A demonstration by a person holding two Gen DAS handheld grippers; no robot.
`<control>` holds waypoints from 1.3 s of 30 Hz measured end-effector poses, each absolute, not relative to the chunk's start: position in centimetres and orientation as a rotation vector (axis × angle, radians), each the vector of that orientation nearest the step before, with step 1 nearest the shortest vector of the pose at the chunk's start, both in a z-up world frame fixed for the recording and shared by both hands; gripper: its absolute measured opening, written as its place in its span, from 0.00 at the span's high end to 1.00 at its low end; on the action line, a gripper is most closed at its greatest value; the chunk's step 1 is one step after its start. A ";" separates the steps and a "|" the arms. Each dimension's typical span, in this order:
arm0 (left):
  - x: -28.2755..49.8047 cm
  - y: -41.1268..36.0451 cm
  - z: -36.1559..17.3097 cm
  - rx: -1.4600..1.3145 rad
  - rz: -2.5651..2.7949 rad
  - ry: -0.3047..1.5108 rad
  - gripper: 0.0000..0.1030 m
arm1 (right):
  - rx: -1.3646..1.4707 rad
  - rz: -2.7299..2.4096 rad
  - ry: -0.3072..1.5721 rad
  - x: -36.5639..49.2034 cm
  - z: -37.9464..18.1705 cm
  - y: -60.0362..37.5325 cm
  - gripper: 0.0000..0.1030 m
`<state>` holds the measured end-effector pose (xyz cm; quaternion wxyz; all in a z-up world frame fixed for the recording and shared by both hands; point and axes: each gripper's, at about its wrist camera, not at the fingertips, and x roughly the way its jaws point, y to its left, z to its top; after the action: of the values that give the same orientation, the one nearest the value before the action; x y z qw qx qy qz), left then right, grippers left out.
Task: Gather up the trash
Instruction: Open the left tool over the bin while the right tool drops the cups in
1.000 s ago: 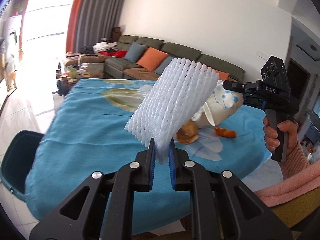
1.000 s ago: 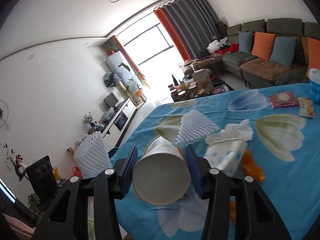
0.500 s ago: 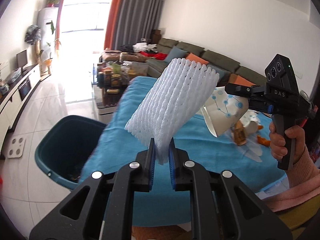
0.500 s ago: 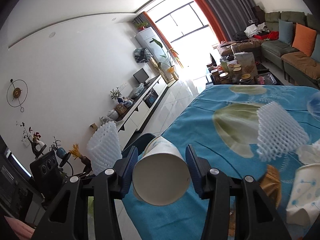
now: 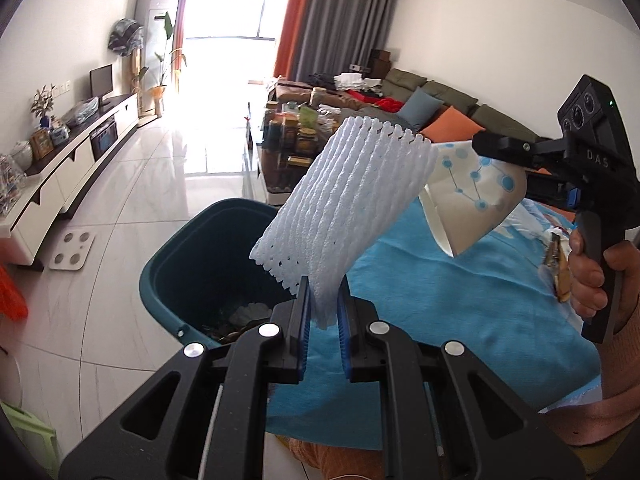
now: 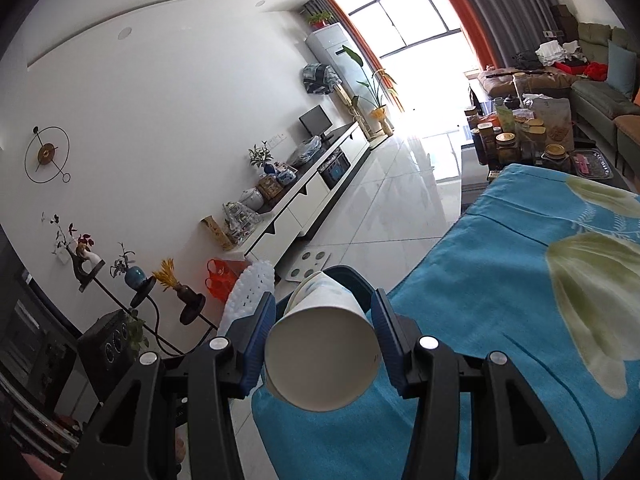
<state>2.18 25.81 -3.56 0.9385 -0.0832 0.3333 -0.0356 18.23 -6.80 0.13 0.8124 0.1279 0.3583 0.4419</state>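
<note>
My left gripper (image 5: pixel 323 312) is shut on a white foam fruit net (image 5: pixel 344 204), which sticks up over the near rim of a dark teal bin (image 5: pixel 188 264) on the floor. Rubbish lies in the bin's bottom. My right gripper (image 6: pixel 323 316) is shut on a white paper cup (image 6: pixel 322 360) with blue dots, its base toward the camera. In the left wrist view that cup (image 5: pixel 472 204) hangs just right of the net, above the table's blue cloth (image 5: pixel 440 300). The bin's rim (image 6: pixel 356 280) shows beyond the cup in the right wrist view, with the foam net (image 6: pixel 250 288) at its left.
The bin stands off the table's corner on white floor tiles. A white bathroom scale (image 5: pixel 72 250) lies on the floor beyond it. A low TV cabinet (image 5: pixel 60 184) runs along the left wall. A snack wrapper (image 5: pixel 558 268) lies on the cloth by the person's hand (image 5: pixel 588 276).
Both grippers have swung left from over the table toward the bin, each keeping its load. The bin now lies just beneath the net, and the table's litter has slid out to the right.
</note>
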 end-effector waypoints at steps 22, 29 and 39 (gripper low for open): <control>6.3 30.3 -8.2 -0.267 0.030 0.824 0.87 | 0.158 0.924 0.900 21.7 -3.9 4.3 0.54; 7.7 30.7 -9.5 -0.281 0.036 0.850 0.86 | 0.138 0.909 0.955 22.4 -5.5 6.2 0.54; 9.4 31.6 -10.8 -0.315 0.082 0.864 0.64 | 0.172 0.870 0.999 23.2 -6.7 6.6 0.48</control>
<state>9.36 31.58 -10.78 0.8953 -0.1522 0.4169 0.0396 23.21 6.62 -6.70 0.7851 0.0797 0.4631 0.4034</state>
